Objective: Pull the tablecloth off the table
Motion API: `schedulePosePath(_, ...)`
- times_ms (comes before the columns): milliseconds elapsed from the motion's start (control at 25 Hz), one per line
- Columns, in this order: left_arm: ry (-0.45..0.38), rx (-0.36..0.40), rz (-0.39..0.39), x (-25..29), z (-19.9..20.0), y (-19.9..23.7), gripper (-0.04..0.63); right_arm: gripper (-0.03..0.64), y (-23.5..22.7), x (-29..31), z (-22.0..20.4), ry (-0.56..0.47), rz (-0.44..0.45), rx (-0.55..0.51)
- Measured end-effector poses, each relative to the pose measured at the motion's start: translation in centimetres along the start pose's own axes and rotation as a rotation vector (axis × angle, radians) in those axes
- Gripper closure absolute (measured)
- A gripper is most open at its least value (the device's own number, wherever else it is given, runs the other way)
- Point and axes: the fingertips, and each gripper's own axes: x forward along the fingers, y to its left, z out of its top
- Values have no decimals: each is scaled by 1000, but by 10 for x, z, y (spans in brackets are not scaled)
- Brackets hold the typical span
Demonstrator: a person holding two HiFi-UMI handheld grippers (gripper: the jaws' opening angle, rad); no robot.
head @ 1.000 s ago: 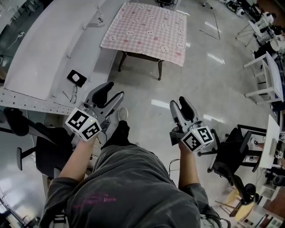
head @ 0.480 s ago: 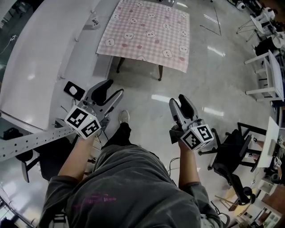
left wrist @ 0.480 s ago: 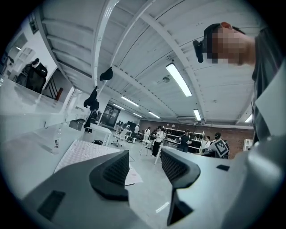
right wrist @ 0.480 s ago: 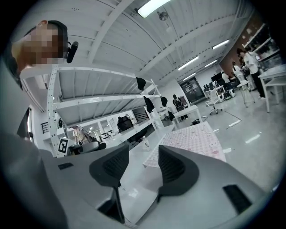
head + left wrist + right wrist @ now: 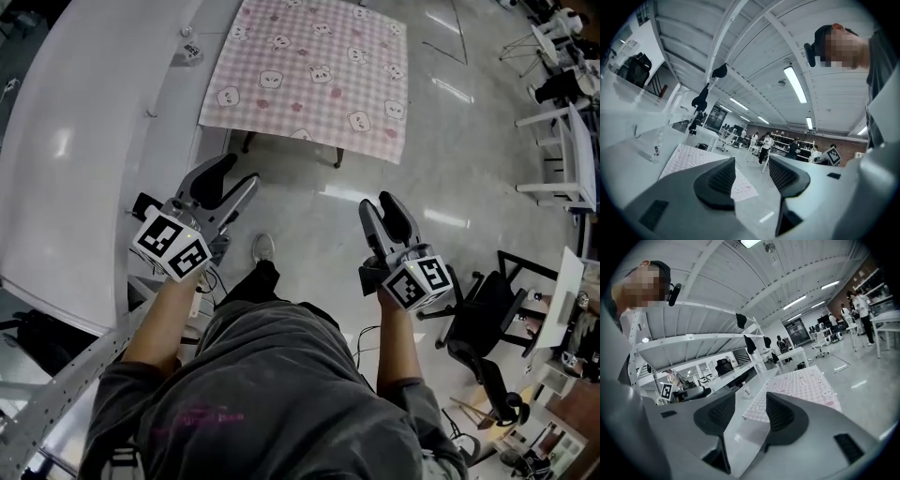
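Two claws, both released and empty: the left claw (image 5: 236, 176) and the right claw (image 5: 382, 210) are held out at waist height over the shiny floor (image 5: 441, 178), pads parted with only air between them in each gripper view. Both point ahead toward the single tablecloth (image 5: 309, 70), which lies well apart from them, spread flat over a small bench (image 5: 338, 157) of which two dark legs show. The cloth's near hem faces the person and overhangs the bench front, its right corner nearer than its left. Which side is longer cannot be judged through the wide lens. It is pink-and-white check, dotted with small cartoon animal faces and pink hearts. Its left edge runs just beside a long white bench (image 5: 84, 141) carrying one small bottle (image 5: 190, 49). One shoe (image 5: 262, 248) shows between the claws.
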Motion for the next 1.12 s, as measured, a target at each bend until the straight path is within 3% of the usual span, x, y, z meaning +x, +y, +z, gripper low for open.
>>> schedulePosePath(560,42,-11,21,33,-2,65,371,428,-22,62,0,31,-18,25)
schedulePosePath(1120,139,-85,99,74,-70,115,371,428,-92,128,-47,117,2,89)
